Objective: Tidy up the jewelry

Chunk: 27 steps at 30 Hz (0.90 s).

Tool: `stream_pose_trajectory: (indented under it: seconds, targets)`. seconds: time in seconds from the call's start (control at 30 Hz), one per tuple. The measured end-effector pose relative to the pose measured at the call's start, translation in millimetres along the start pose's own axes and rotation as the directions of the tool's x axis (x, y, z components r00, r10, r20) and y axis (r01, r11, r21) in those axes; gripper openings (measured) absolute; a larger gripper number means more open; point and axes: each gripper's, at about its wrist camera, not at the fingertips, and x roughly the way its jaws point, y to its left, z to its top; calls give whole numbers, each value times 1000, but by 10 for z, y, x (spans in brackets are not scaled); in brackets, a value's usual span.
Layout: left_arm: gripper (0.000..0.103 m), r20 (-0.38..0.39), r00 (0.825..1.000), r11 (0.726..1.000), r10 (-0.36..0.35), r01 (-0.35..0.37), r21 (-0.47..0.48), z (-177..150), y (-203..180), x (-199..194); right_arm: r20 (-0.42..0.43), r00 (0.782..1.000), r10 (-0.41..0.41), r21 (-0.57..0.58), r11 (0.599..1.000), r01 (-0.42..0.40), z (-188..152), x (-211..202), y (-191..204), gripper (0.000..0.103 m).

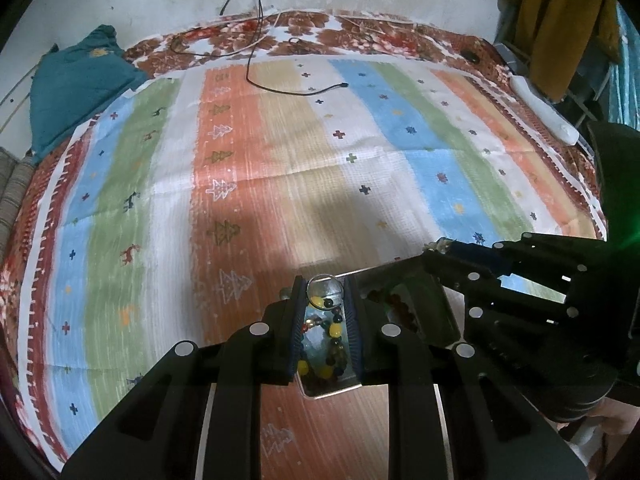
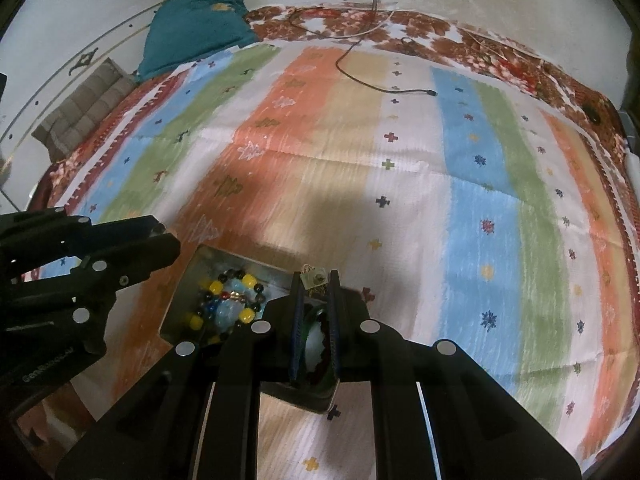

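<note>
While both grippers sit low over the striped cloth [image 1: 280,152], the left gripper [image 1: 325,284] has its fingers closed down to a narrow gap around a thin metal ring [image 1: 323,285] right at the tips, so it looks clamped on that ring. Under it is a shiny metal tray [image 2: 240,264] with a pile of beads [image 2: 230,302] in yellow, pale blue, dark and red, and the ring hangs just above that bead compartment. Over on the other side, the right gripper [image 2: 315,280] is pinched on a small brownish jewelry piece [image 2: 314,280] with a little stud in the middle, held above the tray's neighbouring compartment, where something green and white [image 2: 314,336] shows between the jaws, too hidden to name. Further back a black cable [image 1: 296,88] trails across the cloth, and a teal garment [image 1: 76,84] is bunched at the far left edge by the wall.
</note>
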Motion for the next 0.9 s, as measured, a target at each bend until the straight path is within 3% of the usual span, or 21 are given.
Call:
stream_pose_trajectory:
  seconds: [0.1, 0.2, 0.27, 0.5, 0.57, 0.77, 0.9]
  targets:
    - [19, 5, 1000, 1000, -1, 1, -13, -12, 5, -12, -9, 1000, -7, -10, 1000, 6, -28, 14, 26, 13]
    - [27, 8, 1000, 1000, -2, 3, -21, -8, 21, -22, -13, 1000, -24, -3, 1000, 24, -38, 13, 9, 16]
    - [27, 10, 1000, 999, 6, -6, -32, -13, 52, -32, -9, 1000, -24, 10, 1000, 24, -50, -19, -18, 37]
    - [38, 24, 1000, 998, -9, 10, -56, -124, 113, -177, 20, 1000, -16, 41, 999, 15, -133, -226, -81, 37]
    - [40, 27, 1000, 998, -13, 15, -57, -159, 117, -215, 35, 999, -2, 51, 999, 0, -171, -316, -93, 45]
    - [61, 59, 997, 998, -42, 44, -37, -324, 85, -413, 79, 997, 10, 55, 998, -14, -294, -555, -125, 65]
    - [71, 70, 996, 999, -49, 50, -18, -432, 48, -488, 102, 995, 20, 63, 998, -27, -379, -681, -148, 70]
